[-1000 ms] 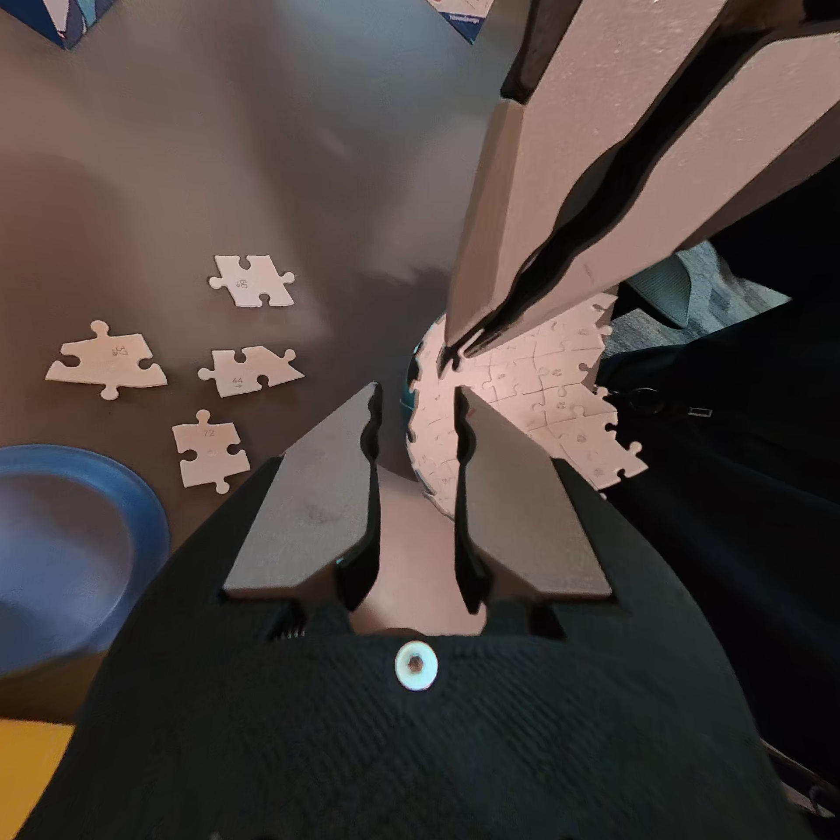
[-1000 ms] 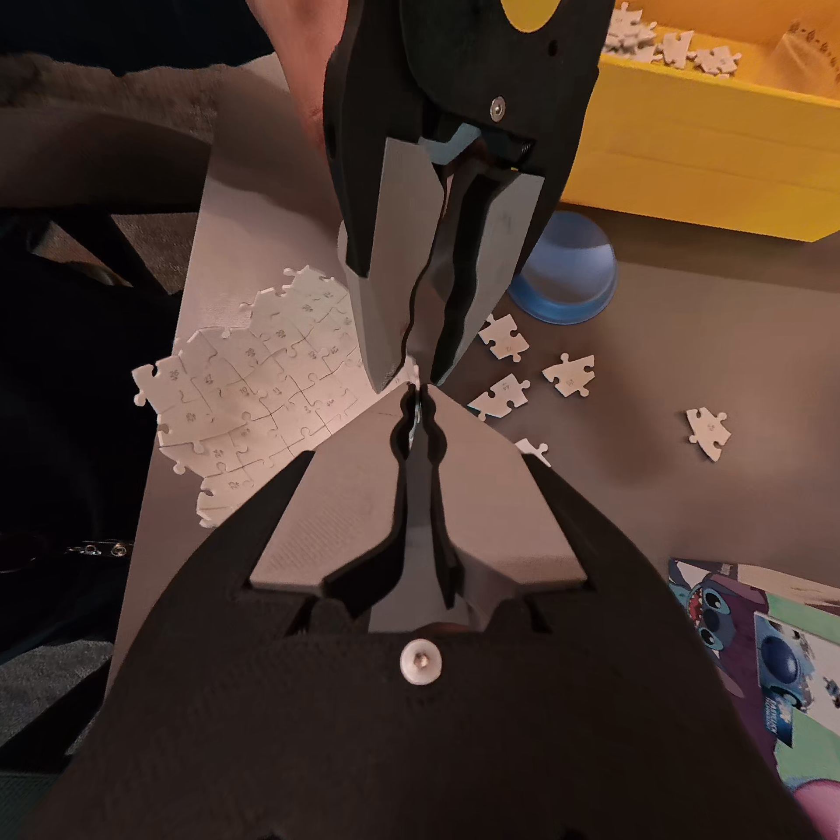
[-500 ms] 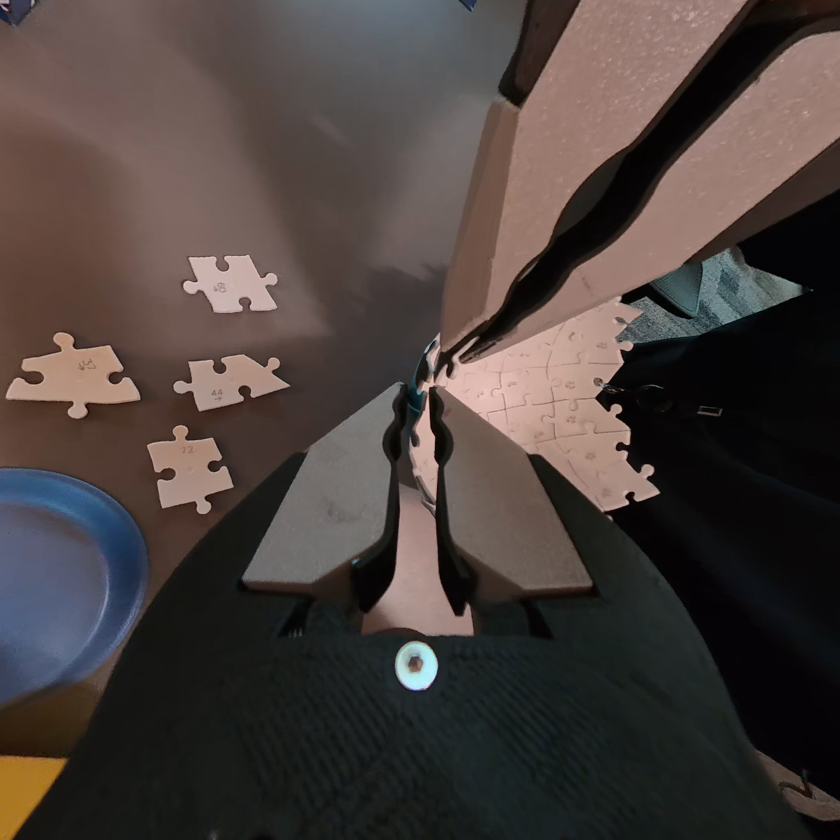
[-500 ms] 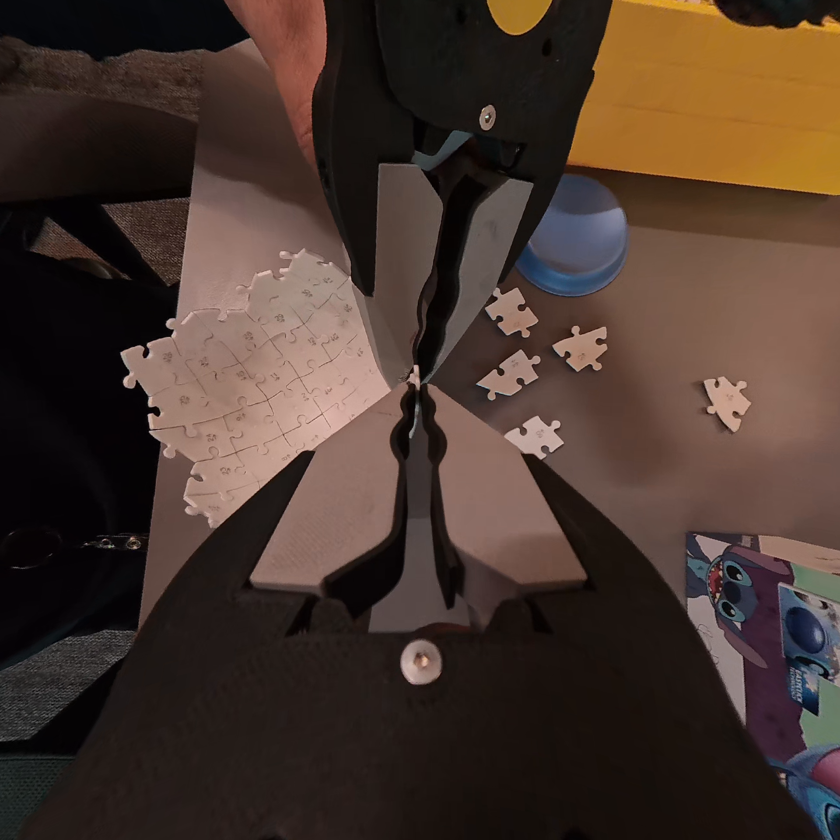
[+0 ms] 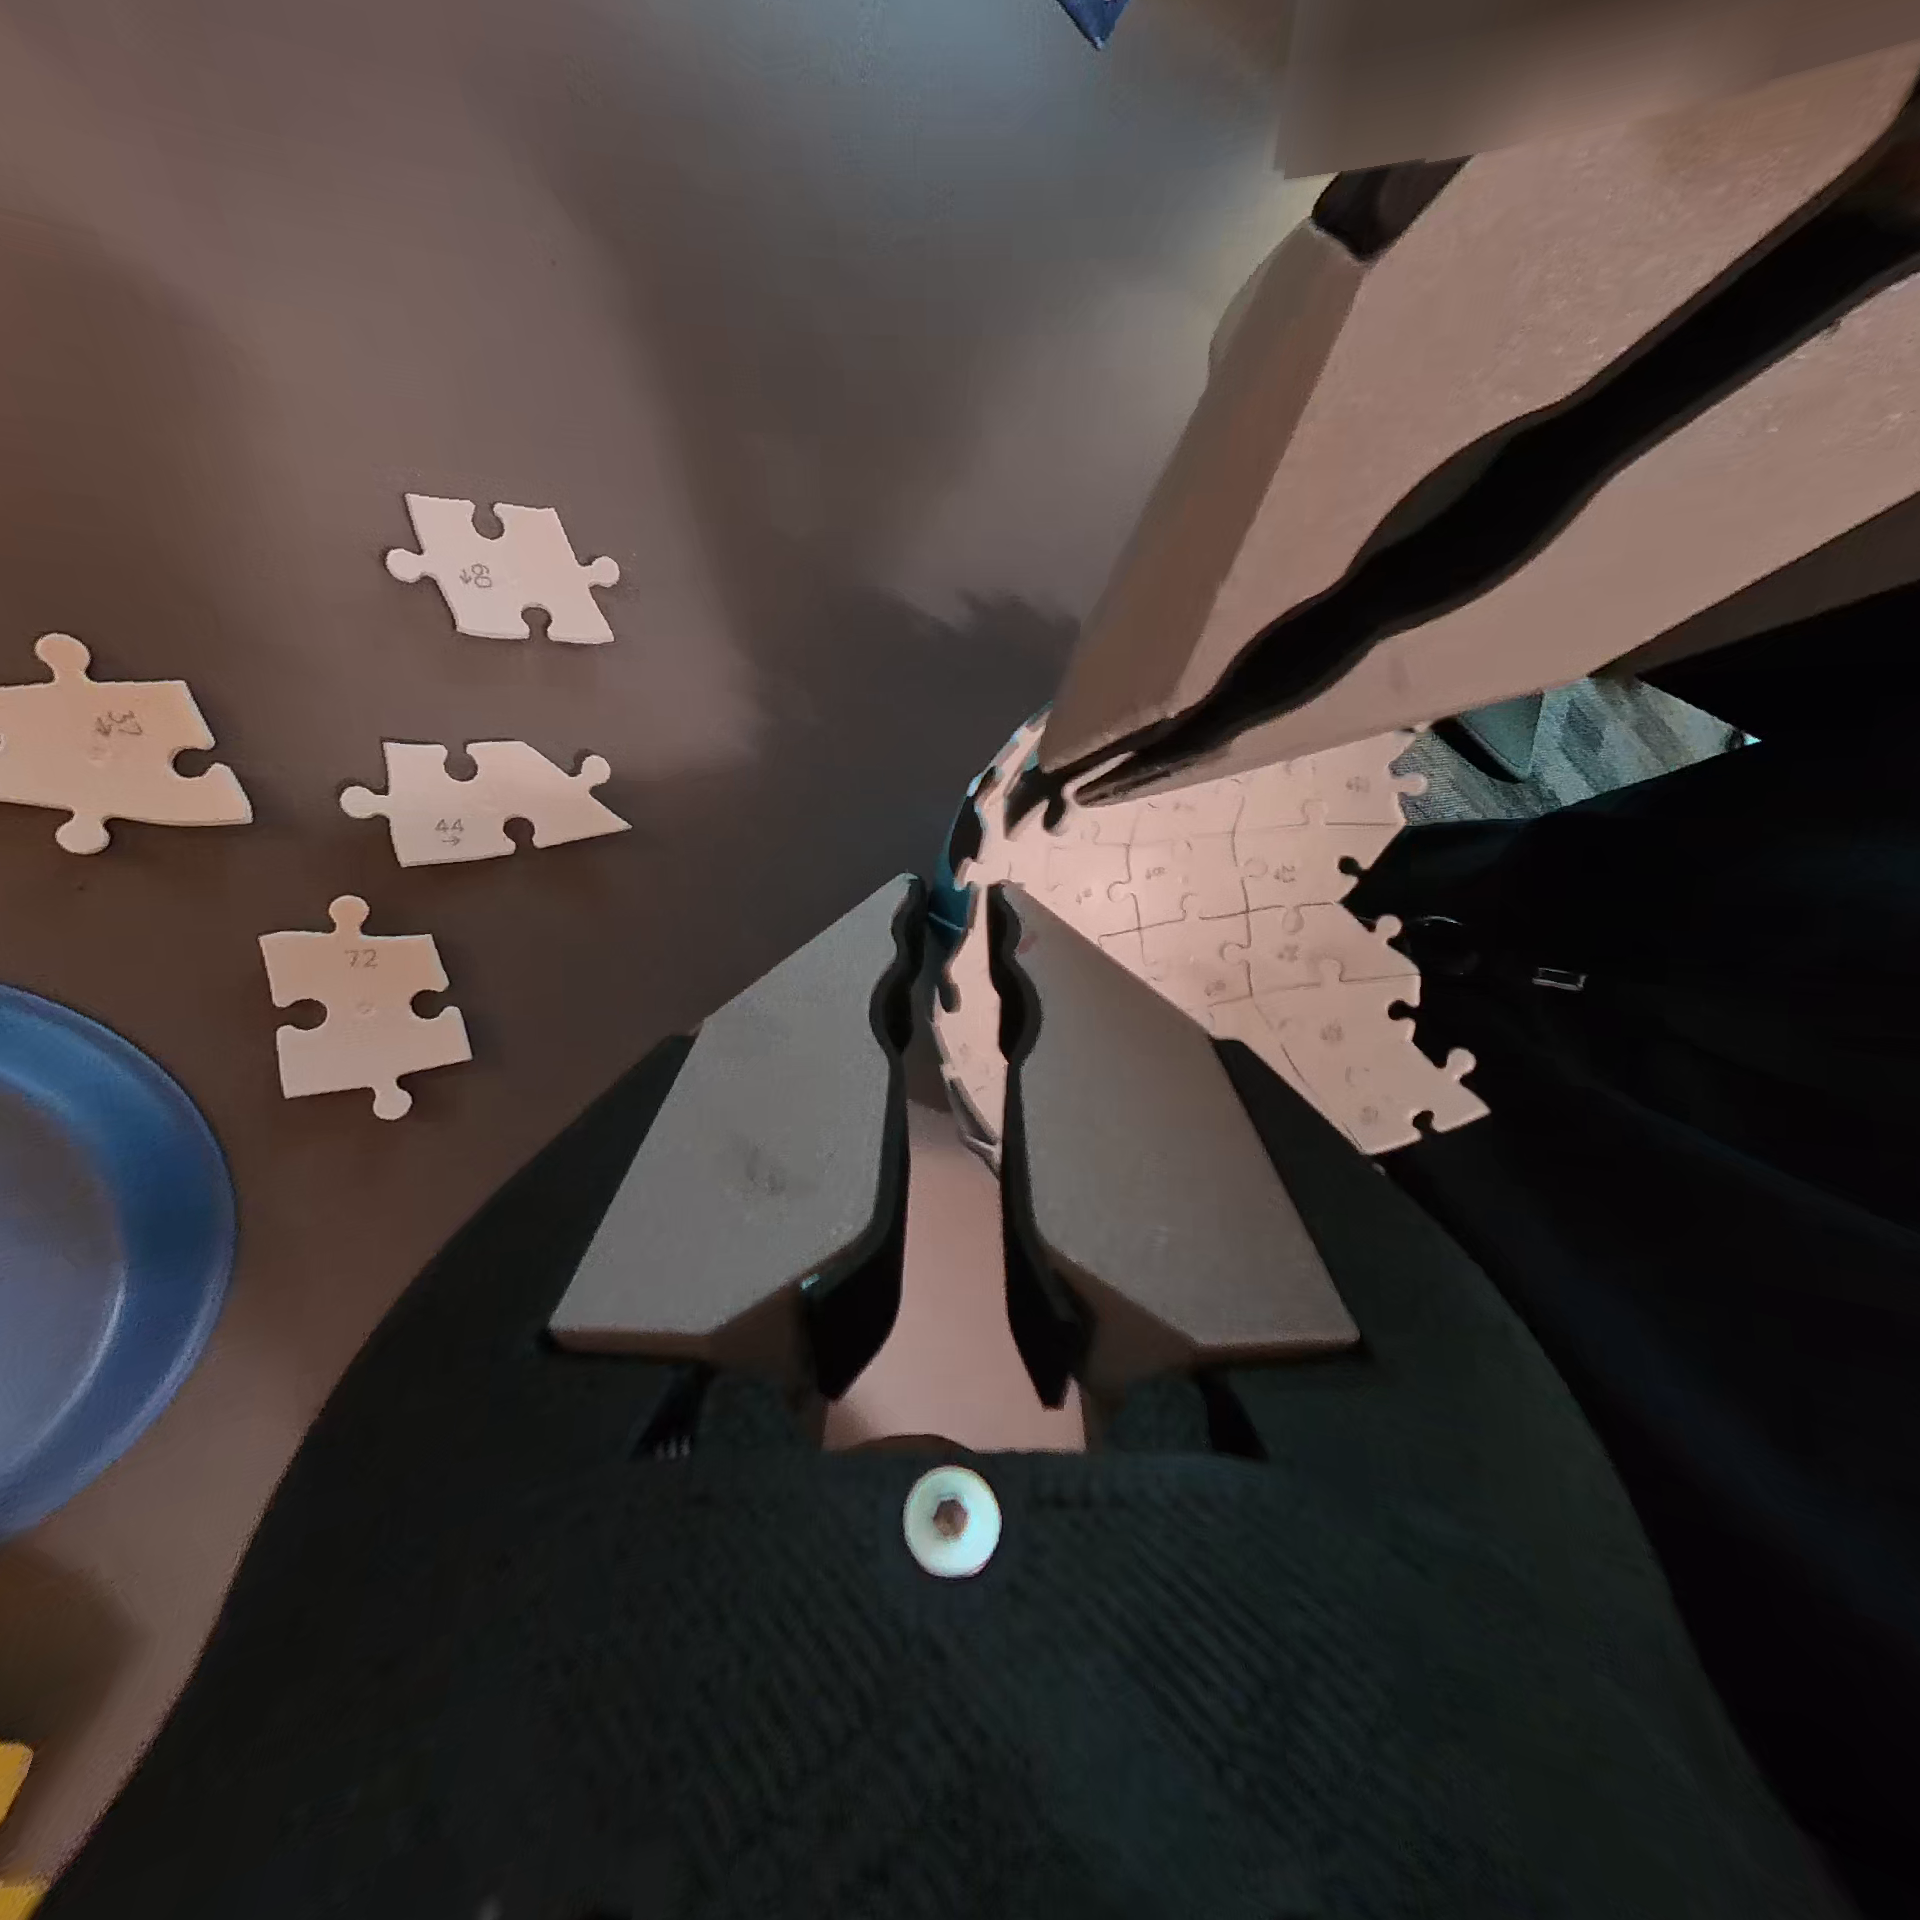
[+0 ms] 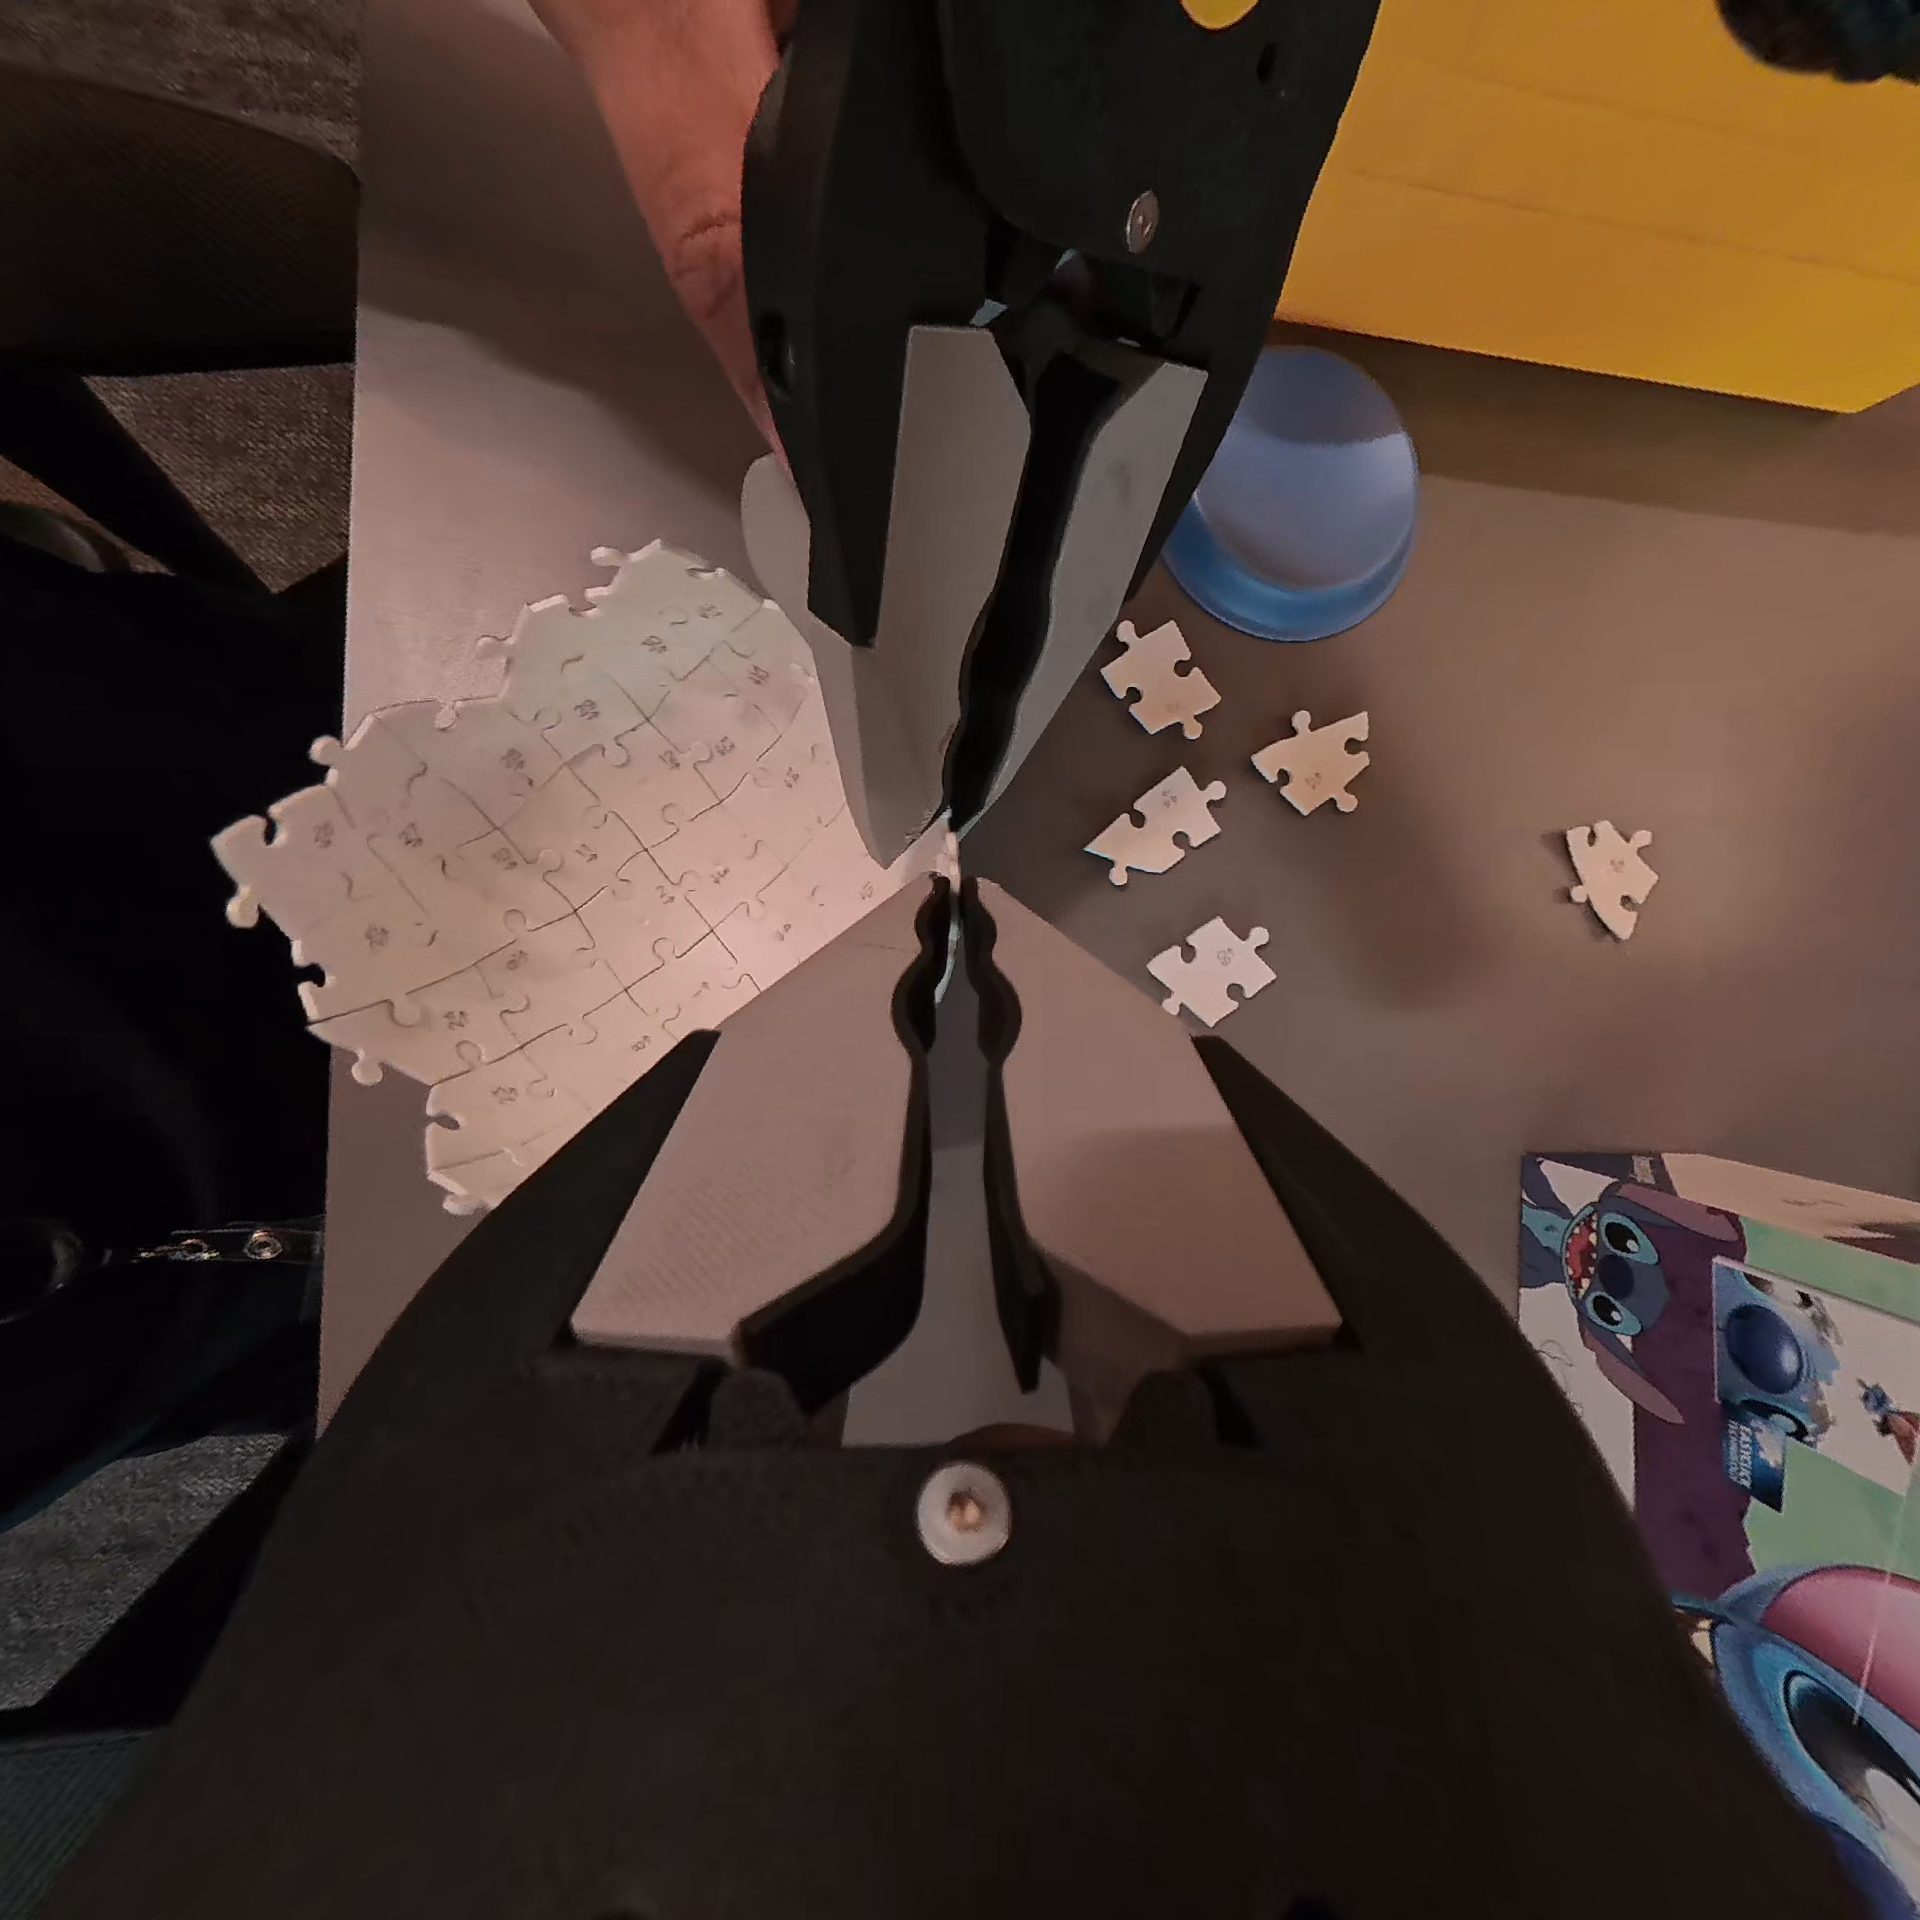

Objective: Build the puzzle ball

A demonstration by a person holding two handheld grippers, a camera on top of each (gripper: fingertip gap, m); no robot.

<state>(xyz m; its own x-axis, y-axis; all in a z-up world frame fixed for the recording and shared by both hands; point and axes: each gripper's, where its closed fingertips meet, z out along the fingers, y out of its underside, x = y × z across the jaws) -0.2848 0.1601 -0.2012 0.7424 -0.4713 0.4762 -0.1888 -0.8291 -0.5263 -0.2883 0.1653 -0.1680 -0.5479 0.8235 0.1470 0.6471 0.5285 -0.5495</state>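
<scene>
The partly built puzzle ball (image 6: pixel 582 852) is a curved shell of joined white pieces, blank numbered side toward me, held above the table's near edge; it also shows in the left wrist view (image 5: pixel 1247 904). My right gripper (image 6: pixel 951 896) is shut on the shell's edge, and enters the left wrist view from the upper right (image 5: pixel 1049 795). My left gripper (image 5: pixel 956 904) is closed on the same edge just beside it, tip to tip with the right one; it comes down from the top of the right wrist view (image 6: pixel 951 821). Several loose pieces (image 5: pixel 478 800) (image 6: pixel 1158 826) lie on the table.
A blue round dish (image 6: pixel 1299 520) (image 5: pixel 104 1247) stands beyond the loose pieces. A yellow box (image 6: pixel 1610 208) is at the back. A printed cartoon box (image 6: pixel 1714 1403) lies at the right. A hand (image 6: pixel 707 156) holds the left gripper. Dark clothing (image 5: pixel 1662 1143) lies past the table edge. Less than 4 cm separates the two grippers' tips.
My left gripper's fingers have closed from wide apart onto the shell's edge. The right gripper stays shut on the shell. Both views have drifted a little.
</scene>
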